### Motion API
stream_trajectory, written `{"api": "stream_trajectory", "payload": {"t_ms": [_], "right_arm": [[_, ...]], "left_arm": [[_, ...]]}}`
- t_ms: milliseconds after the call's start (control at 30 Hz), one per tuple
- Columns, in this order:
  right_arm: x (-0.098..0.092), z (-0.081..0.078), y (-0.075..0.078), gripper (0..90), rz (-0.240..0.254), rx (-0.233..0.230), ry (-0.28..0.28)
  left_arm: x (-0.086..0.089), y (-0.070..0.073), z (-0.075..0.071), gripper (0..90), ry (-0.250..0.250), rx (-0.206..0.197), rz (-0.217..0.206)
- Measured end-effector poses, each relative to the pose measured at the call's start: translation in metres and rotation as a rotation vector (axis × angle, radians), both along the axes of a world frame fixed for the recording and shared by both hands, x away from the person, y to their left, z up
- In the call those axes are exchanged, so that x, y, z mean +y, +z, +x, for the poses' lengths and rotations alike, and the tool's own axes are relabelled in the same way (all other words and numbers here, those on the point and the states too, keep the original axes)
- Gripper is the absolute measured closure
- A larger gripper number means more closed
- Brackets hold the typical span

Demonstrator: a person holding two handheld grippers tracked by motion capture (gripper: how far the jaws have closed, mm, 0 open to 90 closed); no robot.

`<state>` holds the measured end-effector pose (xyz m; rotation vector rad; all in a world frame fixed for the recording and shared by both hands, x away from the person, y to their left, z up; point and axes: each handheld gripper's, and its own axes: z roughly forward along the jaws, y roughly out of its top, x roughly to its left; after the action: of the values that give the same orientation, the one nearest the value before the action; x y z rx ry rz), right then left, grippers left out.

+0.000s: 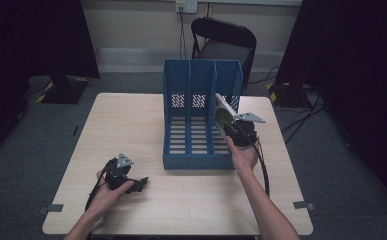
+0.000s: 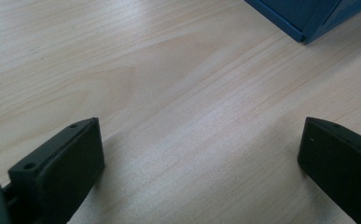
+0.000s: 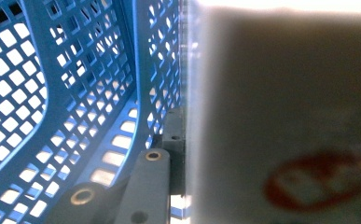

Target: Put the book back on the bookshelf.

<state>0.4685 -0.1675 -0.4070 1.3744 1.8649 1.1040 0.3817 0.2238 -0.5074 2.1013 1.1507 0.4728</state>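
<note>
The right gripper clamps a flat card upright, just above the blue file rack's rightmost slot. The left gripper rests wide open, well left.

Grey carpet floor, black folding chair, dark curtains.

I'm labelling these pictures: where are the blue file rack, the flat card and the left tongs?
blue file rack (image 1: pixel 198 161): high view, front wall.
flat card (image 1: pixel 223 109): high view, upper face above the right tongs.
left tongs (image 2: pixel 201 161): left gripper view, midway between the open tips.
</note>
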Motion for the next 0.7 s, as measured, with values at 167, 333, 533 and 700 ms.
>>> {"api": "stream_trajectory", "payload": {"t_ms": [167,333,533,700], "right_arm": [[0.001,0.003,-0.005,76.6,-0.016,0.016,-0.005],[0.002,0.005,-0.009,76.6,-0.040,0.041,-0.029],[0.001,0.006,-0.012,76.5,-0.045,0.062,-0.026],[0.002,0.007,-0.015,76.5,-0.053,0.073,-0.028]], "left_arm": [[0.000,0.000,0.000,0.0,0.002,0.000,0.000],[0.000,0.000,0.000,0.0,0.003,0.000,0.000],[0.000,0.000,0.000,0.0,0.003,0.000,0.000],[0.000,0.000,0.000,0.0,0.004,0.000,0.000]]}}
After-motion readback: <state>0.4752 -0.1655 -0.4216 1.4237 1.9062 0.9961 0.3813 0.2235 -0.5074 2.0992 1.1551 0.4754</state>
